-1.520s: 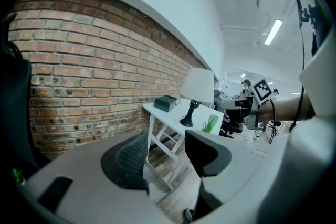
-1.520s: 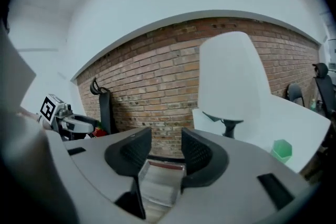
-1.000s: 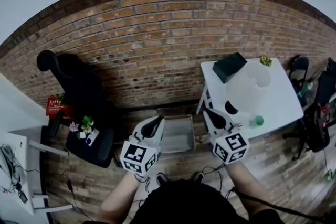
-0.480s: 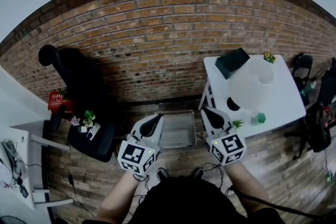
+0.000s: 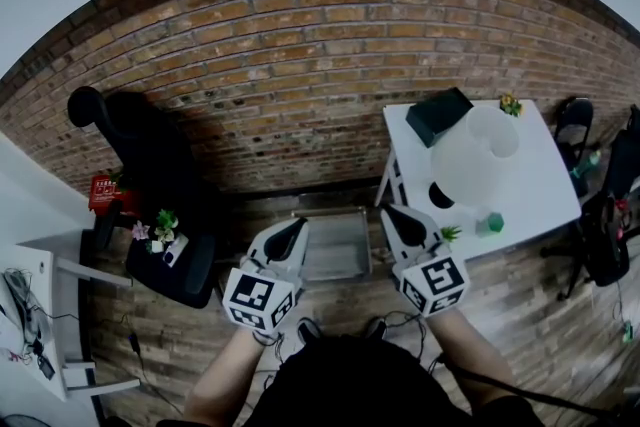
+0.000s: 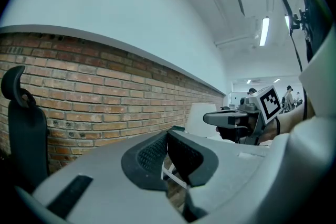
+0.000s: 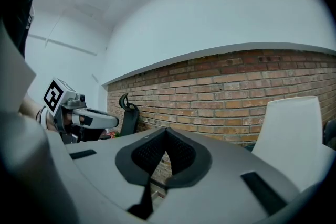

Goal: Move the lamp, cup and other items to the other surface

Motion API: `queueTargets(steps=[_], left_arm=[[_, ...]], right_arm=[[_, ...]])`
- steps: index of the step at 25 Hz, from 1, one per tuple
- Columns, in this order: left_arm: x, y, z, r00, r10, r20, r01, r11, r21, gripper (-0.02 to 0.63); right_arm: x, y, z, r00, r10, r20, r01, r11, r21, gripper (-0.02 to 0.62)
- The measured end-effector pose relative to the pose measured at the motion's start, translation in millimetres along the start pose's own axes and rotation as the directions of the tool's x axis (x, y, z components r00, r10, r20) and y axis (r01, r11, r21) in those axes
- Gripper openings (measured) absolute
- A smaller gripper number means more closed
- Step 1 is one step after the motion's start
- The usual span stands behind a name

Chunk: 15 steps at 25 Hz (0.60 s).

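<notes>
Both grippers are held side by side in the lower centre of the head view, pointing toward the brick wall. My left gripper is fully closed: in the left gripper view its two ribbed pads meet tip to tip with nothing between them. My right gripper is in the same condition: the pads are pressed together and carry nothing, as the right gripper view confirms. Each gripper view shows the opposite gripper at its side edge, level and also closed. The white table stands at the right of the head view, against the wall. On it, the lamp with its large white shade occupies the middle, upright. A black box sits at the table's upper left corner, touching or just beside the shade. A small potted plant stands at the upper edge. A small green object and a second small plant stand near the lower edge, close to my right gripper but apart from it. A metal tray lies on the floor between the two grippers. A black office chair stands at the left, with small flowers on its seat.
</notes>
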<state>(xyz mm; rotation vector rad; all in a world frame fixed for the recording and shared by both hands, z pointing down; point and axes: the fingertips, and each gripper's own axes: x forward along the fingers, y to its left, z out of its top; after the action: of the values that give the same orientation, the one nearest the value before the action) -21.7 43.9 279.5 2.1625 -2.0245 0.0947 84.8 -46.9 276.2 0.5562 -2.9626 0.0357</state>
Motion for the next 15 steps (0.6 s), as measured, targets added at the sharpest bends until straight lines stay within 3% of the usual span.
queueTargets(steps=[15], left_arm=[[1.6,-0.6,1.2,1.0,0.004,0.007,-0.004,1.0,-0.012,0.006]], right_arm=[[1.3,-0.9,0.0,1.0,0.024,0.018,-0.024,1.0,0.005,0.003]])
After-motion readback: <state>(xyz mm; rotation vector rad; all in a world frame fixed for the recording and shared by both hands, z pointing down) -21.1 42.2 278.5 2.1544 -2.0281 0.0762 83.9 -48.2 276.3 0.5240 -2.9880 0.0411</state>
